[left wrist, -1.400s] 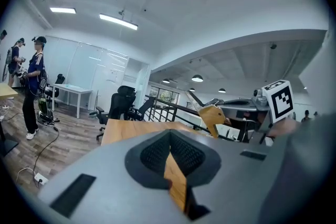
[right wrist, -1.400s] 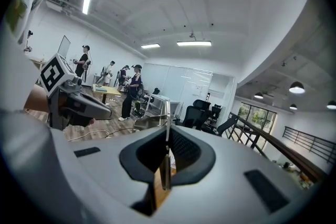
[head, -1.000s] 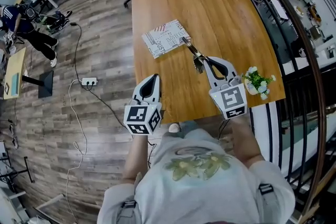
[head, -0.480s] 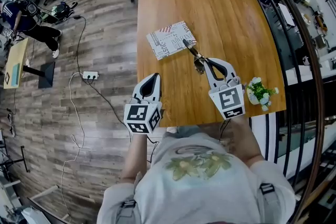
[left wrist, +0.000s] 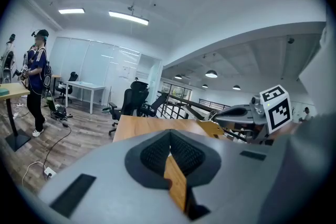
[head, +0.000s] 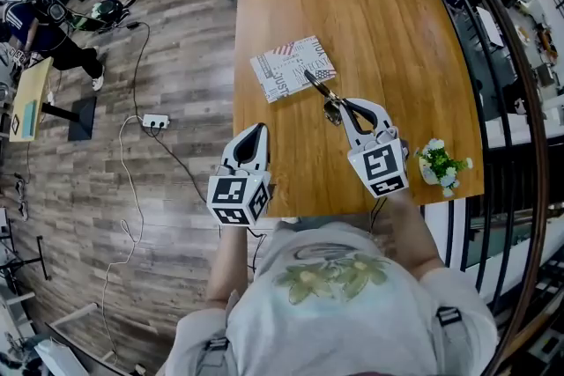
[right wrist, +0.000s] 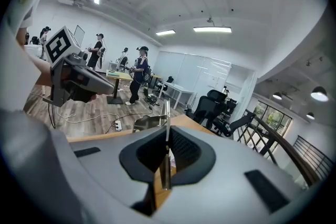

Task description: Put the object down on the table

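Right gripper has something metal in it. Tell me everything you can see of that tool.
The metal tool is slim, shiny and grey, with a wider looped part near the right gripper, whose jaws are shut on that end. It juts forward from the jaws, above the wooden table, and its far tip lies over the near edge of a printed paper. Whether the tip touches the paper, and what kind of tool it is, I cannot tell.

Near end of the slim metal tool [head: 315,84] hidden inside the right claw [head: 340,106]; its kind unclear.
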